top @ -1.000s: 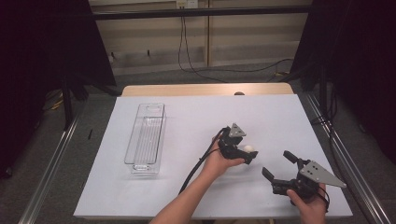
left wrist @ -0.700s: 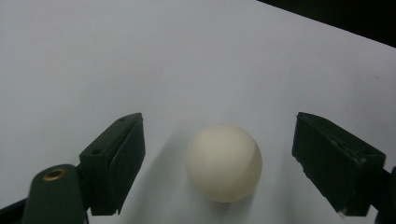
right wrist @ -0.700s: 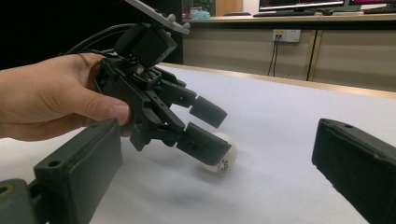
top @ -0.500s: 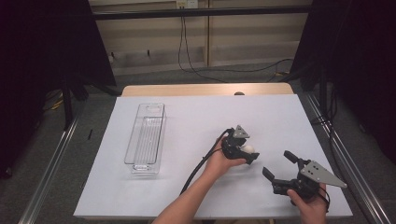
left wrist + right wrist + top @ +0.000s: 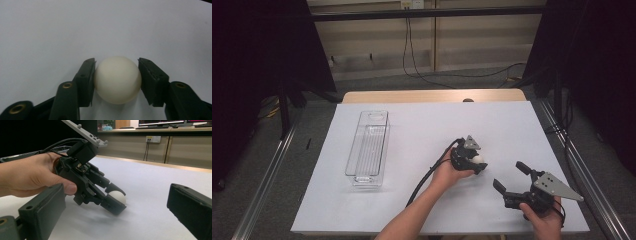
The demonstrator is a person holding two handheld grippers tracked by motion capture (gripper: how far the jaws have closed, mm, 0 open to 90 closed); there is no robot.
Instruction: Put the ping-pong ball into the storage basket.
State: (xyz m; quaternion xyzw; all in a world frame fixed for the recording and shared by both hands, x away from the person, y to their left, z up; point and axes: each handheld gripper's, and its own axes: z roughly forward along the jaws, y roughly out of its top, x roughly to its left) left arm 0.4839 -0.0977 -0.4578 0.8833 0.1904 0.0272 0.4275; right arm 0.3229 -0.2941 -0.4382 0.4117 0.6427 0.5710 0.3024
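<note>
While the left tongs sit clamped on the white ball, the step in hand looks to be the pick-up, and doing it well means lifting straight up off the tabletop before carrying sideways, so the round thing cannot roll out of the pinch. In the left gripper view the two black jaws press the ball at its widest part, one on each side, which is the right place for a sphere; a grip above or below that line would squeeze it out. Their jaws have just been closing, and the ball is between them, touching both pads, with its underside still resting on the white surface. The grip should stay steady and the wrist level during the lift. If the ball is bound for the clear plastic bin, which lies well apart toward the left edge of the tabletop, the carry will be long, so a slow sweep is safer than a quick one.

The ball itself lies right of the tabletop's middle, nearer the front edge than the back.

The right tongs rest near the front right corner with jaws spread wide apart, holding nothing and touching nothing but the tabletop beneath.
</note>
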